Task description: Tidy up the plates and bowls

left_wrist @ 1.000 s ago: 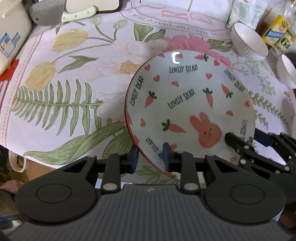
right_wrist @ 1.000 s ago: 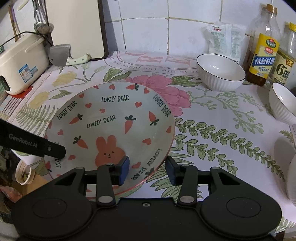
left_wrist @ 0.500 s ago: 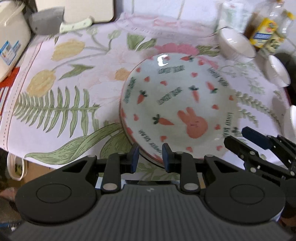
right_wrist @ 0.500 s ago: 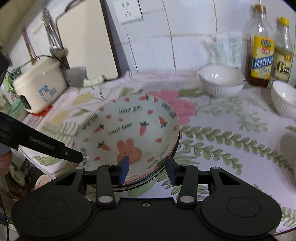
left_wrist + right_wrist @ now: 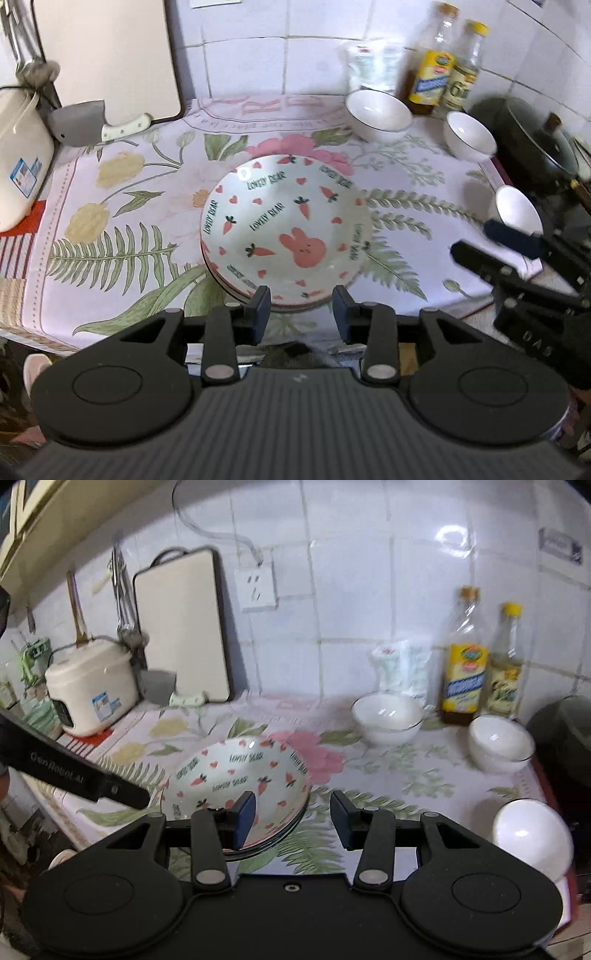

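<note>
I am backing both empty tongs, left tongs [image 5: 301,308] just opening and right tongs [image 5: 293,819] apart, off the rabbit plate [image 5: 284,229] stacked mid-surface; next I judge the white bowls [image 5: 378,115] need gathering.

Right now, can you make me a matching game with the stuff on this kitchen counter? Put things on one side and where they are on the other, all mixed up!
Things:
1. bunny plate
2. cleaver
3. oil bottle
4. rice cooker

Places:
A. upright by the tiled wall, behind a white bowl
B. far left end of the counter
C. on top of the plate stack, middle of the flowered cloth
D. at the foot of the cutting board

Pairs: 1-C, 2-D, 3-A, 4-B
</note>
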Tool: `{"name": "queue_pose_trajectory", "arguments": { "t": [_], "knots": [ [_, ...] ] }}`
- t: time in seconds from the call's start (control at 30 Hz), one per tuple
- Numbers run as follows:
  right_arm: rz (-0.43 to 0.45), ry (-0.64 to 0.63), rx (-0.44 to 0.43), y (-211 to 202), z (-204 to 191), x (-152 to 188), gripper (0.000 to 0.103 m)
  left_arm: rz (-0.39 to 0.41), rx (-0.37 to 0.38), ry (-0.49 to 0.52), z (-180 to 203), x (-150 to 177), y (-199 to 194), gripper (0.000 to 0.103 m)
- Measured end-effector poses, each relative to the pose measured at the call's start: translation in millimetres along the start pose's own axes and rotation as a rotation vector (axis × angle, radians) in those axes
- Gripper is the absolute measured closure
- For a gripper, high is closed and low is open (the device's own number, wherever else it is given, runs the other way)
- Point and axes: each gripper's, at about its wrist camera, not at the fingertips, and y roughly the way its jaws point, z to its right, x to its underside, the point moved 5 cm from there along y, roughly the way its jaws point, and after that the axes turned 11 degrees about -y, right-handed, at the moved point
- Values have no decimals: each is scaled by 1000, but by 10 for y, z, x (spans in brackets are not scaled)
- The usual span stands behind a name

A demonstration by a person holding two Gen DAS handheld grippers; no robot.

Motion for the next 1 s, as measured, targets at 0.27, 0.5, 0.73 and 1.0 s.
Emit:
{"name": "queue_pose_trajectory", "arguments": {
  "t": [0.27,0.5,0.73,1.0],
  "knots": [
    [78,-61,51,-575,88,-6,51,-1,17,57,338,126,-279,62],
    [112,-85,93,-876,265,135,47,-10,53,82,625,192,-387,55],
    [127,-66,128,-996,496,332,40,3,71,142,1042,211,-291,49],
    [113,-70,157,-971,798,602,32,16,124,178,1593,225,-27,39]
  ]
}}
